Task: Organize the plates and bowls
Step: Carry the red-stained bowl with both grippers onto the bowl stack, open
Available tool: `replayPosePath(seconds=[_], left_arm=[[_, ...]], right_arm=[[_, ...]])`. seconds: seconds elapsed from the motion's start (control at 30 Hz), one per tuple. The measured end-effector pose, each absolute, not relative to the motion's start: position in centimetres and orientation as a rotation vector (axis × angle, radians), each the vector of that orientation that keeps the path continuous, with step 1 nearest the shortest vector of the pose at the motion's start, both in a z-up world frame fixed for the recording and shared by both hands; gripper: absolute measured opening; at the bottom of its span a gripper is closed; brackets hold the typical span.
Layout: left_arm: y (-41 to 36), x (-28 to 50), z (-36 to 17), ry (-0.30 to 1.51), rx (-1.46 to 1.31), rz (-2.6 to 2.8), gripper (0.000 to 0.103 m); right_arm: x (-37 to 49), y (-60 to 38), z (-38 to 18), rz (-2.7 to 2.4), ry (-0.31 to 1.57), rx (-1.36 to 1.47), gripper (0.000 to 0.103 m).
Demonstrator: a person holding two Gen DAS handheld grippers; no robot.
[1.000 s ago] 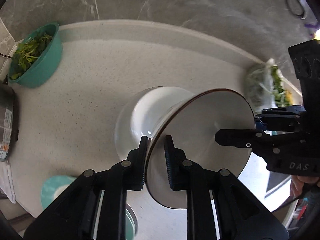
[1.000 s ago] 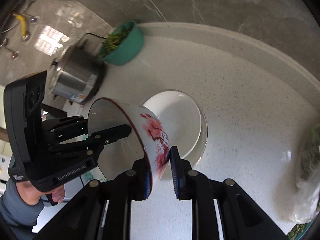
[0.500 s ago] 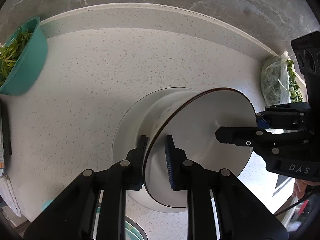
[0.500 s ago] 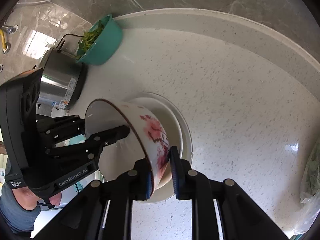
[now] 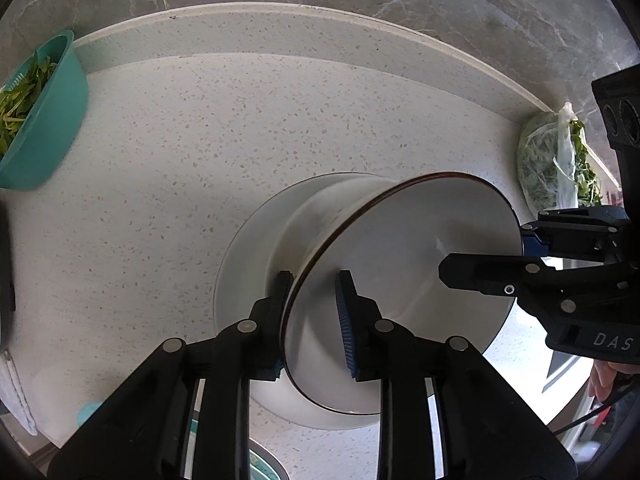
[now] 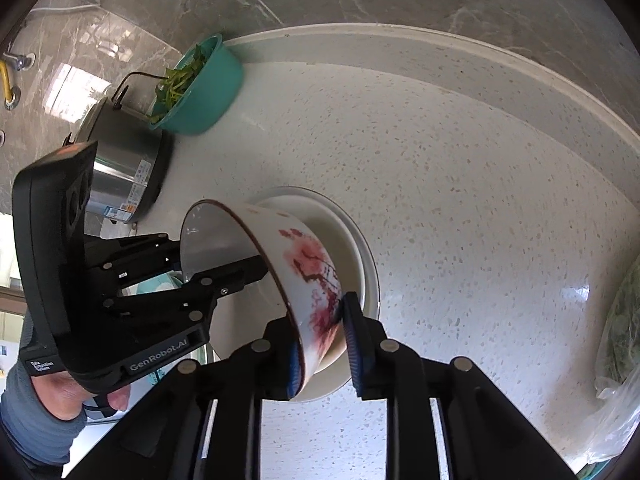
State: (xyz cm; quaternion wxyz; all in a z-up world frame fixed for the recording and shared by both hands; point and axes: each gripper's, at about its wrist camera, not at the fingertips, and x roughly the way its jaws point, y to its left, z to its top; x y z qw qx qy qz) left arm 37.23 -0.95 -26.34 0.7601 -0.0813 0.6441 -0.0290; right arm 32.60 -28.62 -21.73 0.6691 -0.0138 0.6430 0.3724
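A white bowl point(image 5: 400, 264) with a dark rim and red flower print point(image 6: 304, 264) sits in a wide white plate point(image 5: 244, 256) on the speckled counter; the plate also shows in the right wrist view point(image 6: 360, 248). My left gripper point(image 5: 316, 312) straddles the bowl's near rim with its jaws parted, a gap showing on the inner side. My right gripper point(image 6: 320, 344) straddles the opposite rim, jaws also parted with a gap at the outer pad. Each gripper appears in the other's view, the right one point(image 5: 540, 264) and the left one point(image 6: 192, 280).
A teal bowl of greens point(image 5: 36, 120) stands at the back left, beside a steel cooker point(image 6: 120, 176). A plastic bag of greens point(image 5: 556, 160) lies at the right by the wall. A teal dish point(image 5: 256, 464) sits near the front edge. The counter ends at a raised back ledge point(image 5: 320, 28).
Both grippers lowered the bowl into the white plate, then widened their jaws on its rim. The bowl now rests in the plate.
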Motion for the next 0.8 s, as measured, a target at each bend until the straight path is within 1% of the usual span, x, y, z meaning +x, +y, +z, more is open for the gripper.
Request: replayPosePath(seconds=[0.03,0.1,0.2,0.33,0.37,0.47,0.57,0.63,0.67,0.73,0.77,0.8], left_arm=[[-0.9,37.3,-26.4,1.402,-0.179,-0.064,0.022],[-0.9,37.3,-26.6,1.408,-0.175,-0.055,0.022],[-0.8,37.4,-26.5,1.404,-0.174,-0.046,0.022],[-0.7,37.7,-26.6,1.405,-0.175,-0.039,0.022],[-0.7,37.7,-26.6,1.411,-0.176,-0.045,0.022],[-0.8,37.5,-26.5,1.409,-0.177,-0.043,0.022],[-0.6,37.2,-26.0,1.390,-0.183,-0.029,0.022],[-0.7,36.9,-25.6,1.378,-0.181,-0.014,0.025],[-0.7,36.7,-25.3,1.366,-0.183,-0.005,0.029],[-1.0,36.1,-24.4,1.328,-0.168,0.016,0.043],[-1.2,35.9,-23.8,1.307,-0.150,0.033,0.063],[-1.5,35.5,-22.7,1.265,-0.127,0.055,0.075]], right_arm=[[32.6,-28.7,-21.7,0.837,1.452,-0.026,0.024],[32.8,-29.0,-21.5,0.834,1.460,0.007,0.029],[33.4,-30.1,-20.9,0.832,1.467,0.102,0.031],[32.8,-28.9,-20.6,0.827,1.416,-0.065,0.031],[32.8,-28.6,-20.8,0.828,1.407,-0.092,0.030],[32.8,-28.1,-21.8,0.817,1.410,-0.116,0.018],[32.4,-27.7,-22.2,0.822,1.399,-0.167,0.016],[32.2,-27.4,-22.2,0.834,1.398,-0.179,0.016],[32.1,-27.4,-22.2,0.841,1.399,-0.180,0.016],[32.0,-27.4,-22.2,0.858,1.397,-0.194,0.016],[31.9,-27.4,-22.2,0.868,1.397,-0.200,0.016],[31.7,-27.4,-22.2,0.890,1.402,-0.191,0.017]])
